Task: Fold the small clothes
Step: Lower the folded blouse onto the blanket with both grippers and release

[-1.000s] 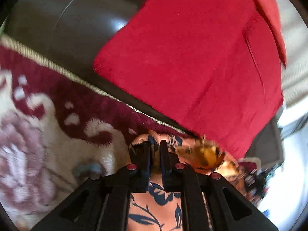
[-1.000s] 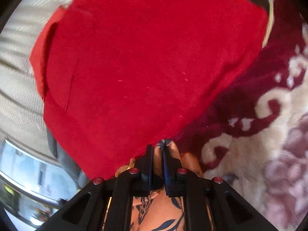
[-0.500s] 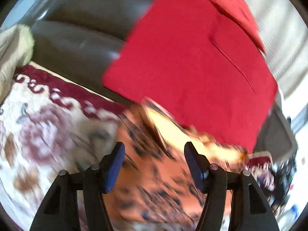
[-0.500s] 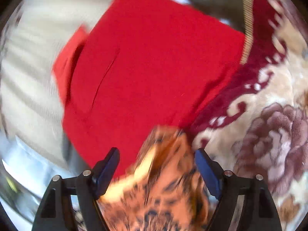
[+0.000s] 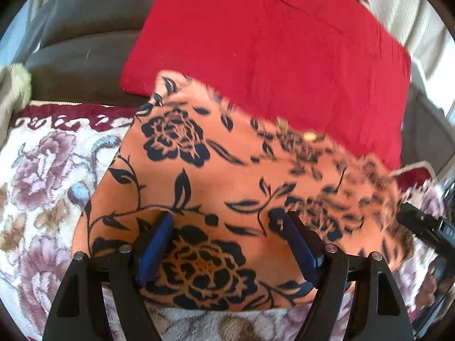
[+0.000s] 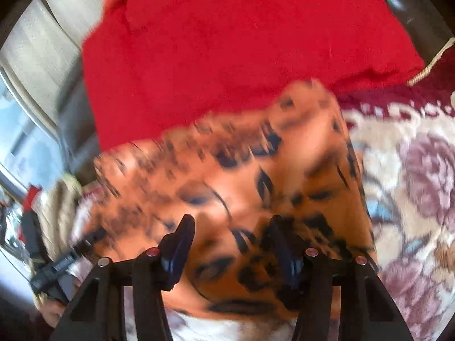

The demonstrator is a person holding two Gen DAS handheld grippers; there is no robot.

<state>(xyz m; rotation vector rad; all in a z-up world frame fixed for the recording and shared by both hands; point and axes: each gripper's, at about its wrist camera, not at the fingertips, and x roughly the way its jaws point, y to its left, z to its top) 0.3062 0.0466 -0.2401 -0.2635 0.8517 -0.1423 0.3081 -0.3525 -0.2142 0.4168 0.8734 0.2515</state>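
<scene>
An orange garment with black flower print (image 5: pixel 227 176) lies folded on a floral blanket (image 5: pixel 42 184), its far edge against a red cushion (image 5: pixel 270 42). My left gripper (image 5: pixel 227 227) is open and empty, held just above the near part of the garment. In the right wrist view the same garment (image 6: pixel 241 176) looks blurred. My right gripper (image 6: pixel 233 236) is open and empty above its near edge. The right gripper's body shows at the right edge of the left wrist view (image 5: pixel 426 227).
A dark leather sofa back (image 5: pixel 85 28) rises behind the blanket. The blanket has a maroon border (image 6: pixel 412 93). A beige cloth (image 5: pixel 14 85) lies at the far left. A window and pale wall (image 6: pixel 34 71) lie beyond the cushion.
Both grippers were shut on the garment's edge a second ago. They have opened, let it go and pulled back. The garment now lies on the blanket.
</scene>
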